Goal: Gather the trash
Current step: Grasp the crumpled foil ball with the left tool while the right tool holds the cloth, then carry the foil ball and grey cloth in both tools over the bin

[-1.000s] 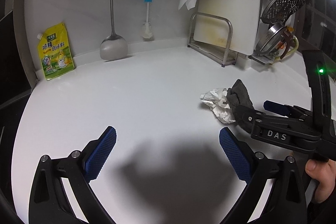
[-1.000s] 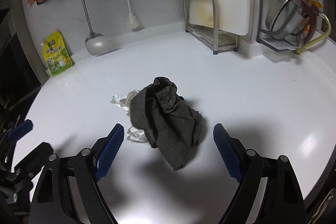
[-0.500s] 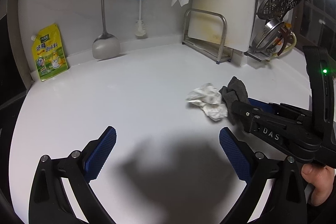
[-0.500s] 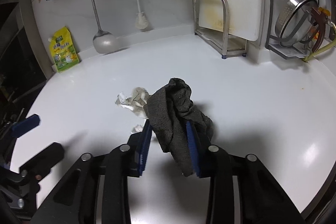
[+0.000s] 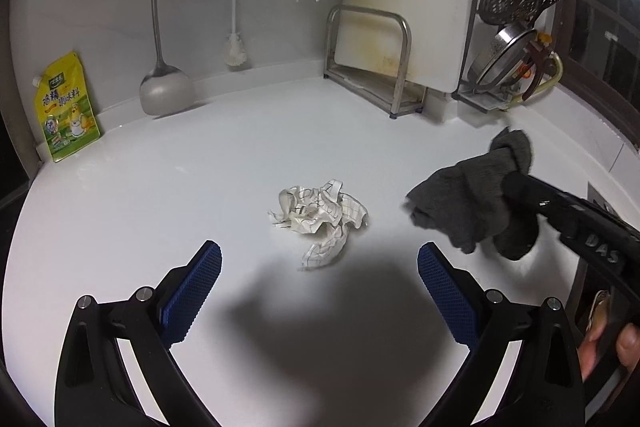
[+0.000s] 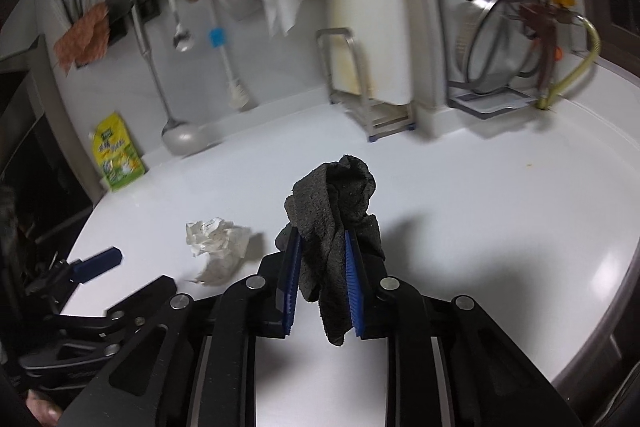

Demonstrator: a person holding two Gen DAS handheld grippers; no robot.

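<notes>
**Grey cloth lifted, crumpled paper left bare**

While the right gripper (image 6: 320, 283) was closing, its blue pads pressed on the dark grey cloth (image 6: 334, 223), which hung bunched between them, clear of the white counter (image 5: 200, 179). Letters "DAS" read on that gripper's black arm in the left wrist view. A yellow-green pouch (image 5: 66, 109) with Chinese print, too small to read, leaned against the back wall at far left.

A second before, the cloth lay on the counter, half covering the paper, with the right jaws wide apart on either side of it. Since then the cloth had come up and off to the right. The crumpled checked paper (image 5: 320, 217) lay fully uncovered on the counter, ahead of the left gripper (image 5: 318, 291), whose jaws stood wide apart and empty, as before.
</notes>
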